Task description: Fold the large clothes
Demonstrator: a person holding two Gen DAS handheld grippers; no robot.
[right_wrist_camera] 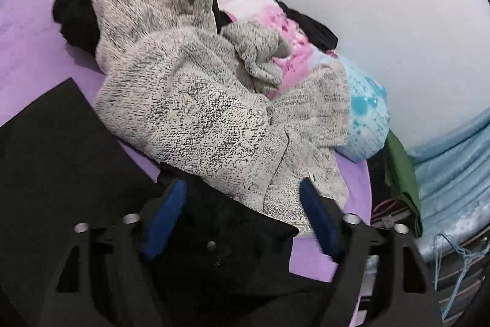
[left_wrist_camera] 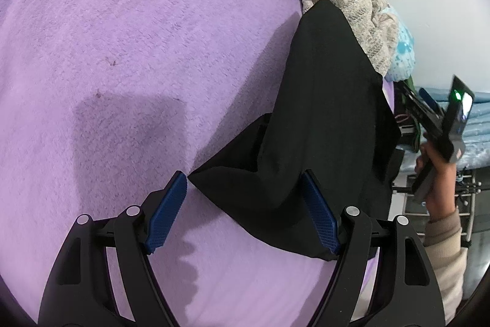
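Note:
A black garment (left_wrist_camera: 321, 112) lies as a long folded strip on the purple blanket (left_wrist_camera: 122, 51). Its near end is creased into a point. My left gripper (left_wrist_camera: 245, 176) stands open over that end. The left pad meets the cloth's tip, the right pad rests over the strip, and neither pinches it. In the right wrist view the same black garment (right_wrist_camera: 61, 158) fills the lower left. My right gripper (right_wrist_camera: 242, 186) hangs open just above it, with black cloth under the jaws and nothing clamped.
A crumpled grey knit sweater (right_wrist_camera: 199, 112) is heaped just beyond the black strip, with more dark clothes and a pink and blue printed bundle (right_wrist_camera: 260, 11) against the white wall. Right of the bed are a green cloth (right_wrist_camera: 401, 167), light blue bedding (right_wrist_camera: 453, 158) and a hand (left_wrist_camera: 435, 161) on the other gripper's handle.

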